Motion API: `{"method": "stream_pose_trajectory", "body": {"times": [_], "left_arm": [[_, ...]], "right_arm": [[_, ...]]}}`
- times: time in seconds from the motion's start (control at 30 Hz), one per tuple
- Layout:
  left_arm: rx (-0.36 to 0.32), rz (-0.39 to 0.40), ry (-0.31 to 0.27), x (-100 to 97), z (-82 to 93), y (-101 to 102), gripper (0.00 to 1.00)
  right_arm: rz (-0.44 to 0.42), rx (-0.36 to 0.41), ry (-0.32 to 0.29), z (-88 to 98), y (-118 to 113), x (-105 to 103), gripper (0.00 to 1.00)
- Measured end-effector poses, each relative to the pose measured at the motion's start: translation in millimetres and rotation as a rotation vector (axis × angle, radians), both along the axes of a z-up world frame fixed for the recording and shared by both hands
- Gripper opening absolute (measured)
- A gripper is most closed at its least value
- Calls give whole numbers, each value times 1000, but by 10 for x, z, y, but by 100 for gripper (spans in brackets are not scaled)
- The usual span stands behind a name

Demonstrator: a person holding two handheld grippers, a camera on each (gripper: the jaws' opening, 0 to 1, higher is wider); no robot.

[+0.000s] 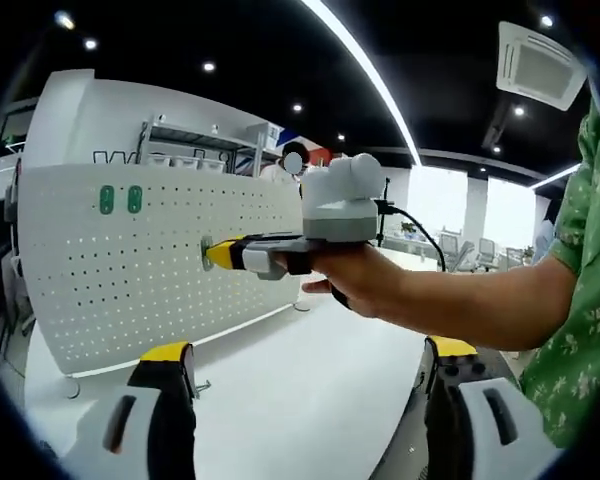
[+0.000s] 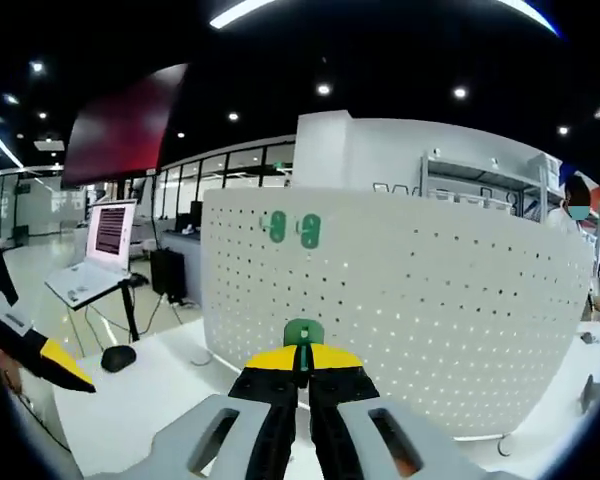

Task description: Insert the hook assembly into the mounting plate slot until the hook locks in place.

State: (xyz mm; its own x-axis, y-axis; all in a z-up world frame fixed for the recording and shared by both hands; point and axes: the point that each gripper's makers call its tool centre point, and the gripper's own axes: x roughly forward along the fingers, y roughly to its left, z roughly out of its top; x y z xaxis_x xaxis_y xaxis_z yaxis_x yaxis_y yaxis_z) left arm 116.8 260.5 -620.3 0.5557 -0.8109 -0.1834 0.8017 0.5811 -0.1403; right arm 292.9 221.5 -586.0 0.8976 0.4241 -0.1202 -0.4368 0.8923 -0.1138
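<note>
Left gripper view: white perforated mounting plate point(image 1: 150, 260) at left; at centre the right gripper point(image 1: 218, 253), pressed against it, pinches a green plastic hook point(image 2: 303, 333). Left gripper point(image 1: 310, 365) hangs spread, empty. Insertion seems underway; next, push until it locks.

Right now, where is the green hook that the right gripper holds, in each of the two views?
Left gripper view: the right gripper reaches in from the right and touches the pegboard at centre; the hook itself is too small to tell there.
Right gripper view: the green hook sits low at centre, pinched between the yellow tips, against the board.
Shared landmark: the two green tags high on the board.
</note>
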Motion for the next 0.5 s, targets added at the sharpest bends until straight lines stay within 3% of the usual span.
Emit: {"method": "stream_pose_trajectory", "body": {"times": [0.27, 0.5], "left_arm": [[14, 1, 17, 69, -134, 25, 97], [11, -2, 25, 124, -152, 50, 97]], "right_arm": [[-38, 20, -44, 257, -39, 271, 1], [-61, 42, -89, 484, -2, 487, 1]]}}
